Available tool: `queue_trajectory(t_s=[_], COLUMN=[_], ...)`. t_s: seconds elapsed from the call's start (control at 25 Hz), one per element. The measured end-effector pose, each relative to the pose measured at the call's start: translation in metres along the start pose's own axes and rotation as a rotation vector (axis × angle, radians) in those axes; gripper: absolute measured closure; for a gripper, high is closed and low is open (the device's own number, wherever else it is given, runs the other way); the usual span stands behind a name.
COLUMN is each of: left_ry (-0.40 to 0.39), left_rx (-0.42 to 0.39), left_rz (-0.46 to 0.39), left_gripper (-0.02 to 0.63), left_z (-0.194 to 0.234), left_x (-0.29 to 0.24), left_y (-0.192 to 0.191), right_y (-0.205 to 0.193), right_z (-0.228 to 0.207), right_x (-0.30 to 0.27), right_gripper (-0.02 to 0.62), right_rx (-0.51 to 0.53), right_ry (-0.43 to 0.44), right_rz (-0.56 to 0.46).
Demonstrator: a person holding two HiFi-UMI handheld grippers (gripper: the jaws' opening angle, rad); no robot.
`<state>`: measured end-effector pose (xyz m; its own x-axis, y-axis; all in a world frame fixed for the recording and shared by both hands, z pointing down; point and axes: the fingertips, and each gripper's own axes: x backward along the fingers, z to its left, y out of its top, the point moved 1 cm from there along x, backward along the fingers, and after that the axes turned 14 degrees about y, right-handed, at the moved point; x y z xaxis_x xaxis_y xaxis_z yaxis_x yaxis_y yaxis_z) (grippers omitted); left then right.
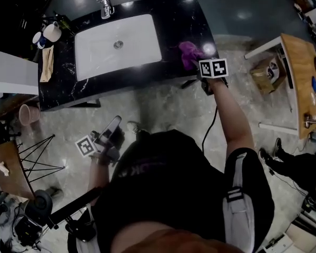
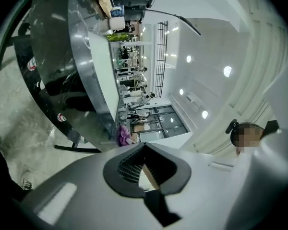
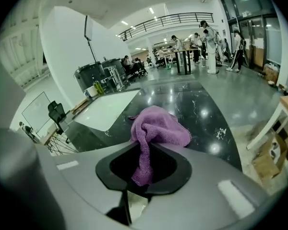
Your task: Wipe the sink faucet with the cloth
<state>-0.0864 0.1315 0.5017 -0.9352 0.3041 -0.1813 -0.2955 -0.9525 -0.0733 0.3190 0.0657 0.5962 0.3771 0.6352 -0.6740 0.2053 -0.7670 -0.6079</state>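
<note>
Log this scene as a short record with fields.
cloth: purple, bunched on the black counter, right of the sink
right gripper: closed on a fold of the cloth
left gripper: shut, empty, low, away from the counter
faucet: at the sink's far edge, nothing touching it
cups: at the counter's left end
</note>
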Motion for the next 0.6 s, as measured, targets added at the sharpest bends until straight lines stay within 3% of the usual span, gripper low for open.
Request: queue_trajectory(t_s=[0.2,0.28,0.4,0.44,0.48,0.52,0.6], left_ry=[0.033,0.052,0.093,0.103,0.111,0.119,0.138], left_rx=[-0.025,-0.043,-0.084,-0.091,-0.094,-0.096,-0.109], left_rz=[-0.033,-0.054,-0.061,-0.063,-0.067,-0.071,-0.073], left_gripper=[0.604,0.604,0.604,0.604,0.604,0.604,0.604], left_z=[-0.017,-0.02,-0.019,-0.019,-0.018,-0.016,-0.012], left_x=[-0.022,-0.023,-0.025,-0.025,-0.024,-0.024,-0.022], left_y=[-0.061,-0.079,-0.107,-0.115,-0.123,-0.13,-0.142], right_y=[0.005,0.002,-0.005,-0.008,-0.012,-0.018,-0.035], right_z=[0.001,0.001,-0.003,-0.004,-0.004,-0.002,0.009], right_x=[0.01,0.026,0.06,0.072,0.085,0.097,0.114], right_gripper=[0.475,0.422,0.399,0.403,0.458,0.558,0.584], right_rx=[-0.035,-0.055,-0.096,-0.114,-0.131,-0.147,-0.173], right_ry=[0.083,0.116,0.164,0.184,0.207,0.237,0.315], right_rz=[-0.104,-0.171,-0.308,-0.358,-0.402,-0.436,-0.463])
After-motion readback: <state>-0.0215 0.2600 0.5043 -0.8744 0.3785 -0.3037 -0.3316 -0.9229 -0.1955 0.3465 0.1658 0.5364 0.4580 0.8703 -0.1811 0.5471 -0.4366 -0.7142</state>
